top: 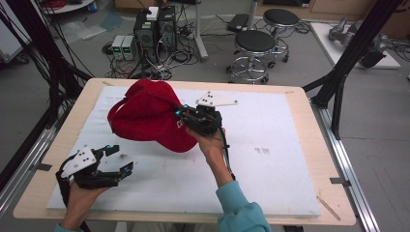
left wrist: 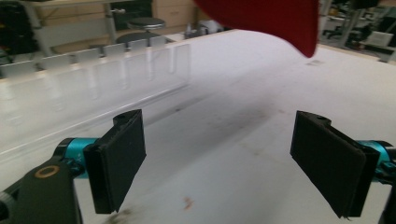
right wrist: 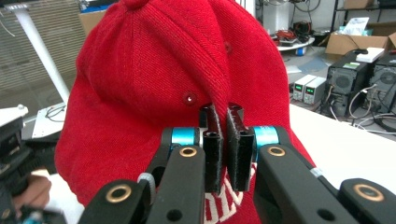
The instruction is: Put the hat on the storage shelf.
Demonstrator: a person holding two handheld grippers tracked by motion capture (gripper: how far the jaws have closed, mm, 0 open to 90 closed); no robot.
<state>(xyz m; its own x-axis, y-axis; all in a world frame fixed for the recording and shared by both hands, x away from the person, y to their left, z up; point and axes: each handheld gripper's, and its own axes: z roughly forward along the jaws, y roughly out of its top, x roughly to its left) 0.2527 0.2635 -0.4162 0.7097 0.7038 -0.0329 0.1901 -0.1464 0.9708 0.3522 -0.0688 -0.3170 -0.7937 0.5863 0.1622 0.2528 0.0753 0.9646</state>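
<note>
- Red cap point(top: 145, 116): pinched at its front panel by the right gripper point(top: 183, 116), jaws nearly closed on the fabric; held above the white mat point(top: 270, 159).
- Left gripper point(top: 121, 159): jaws wide apart, empty, low beside the cap.
- Judged: pickup done, placing left.
- Beyond the grippers: stools point(top: 255, 46), computer towers point(top: 154, 26).
</note>
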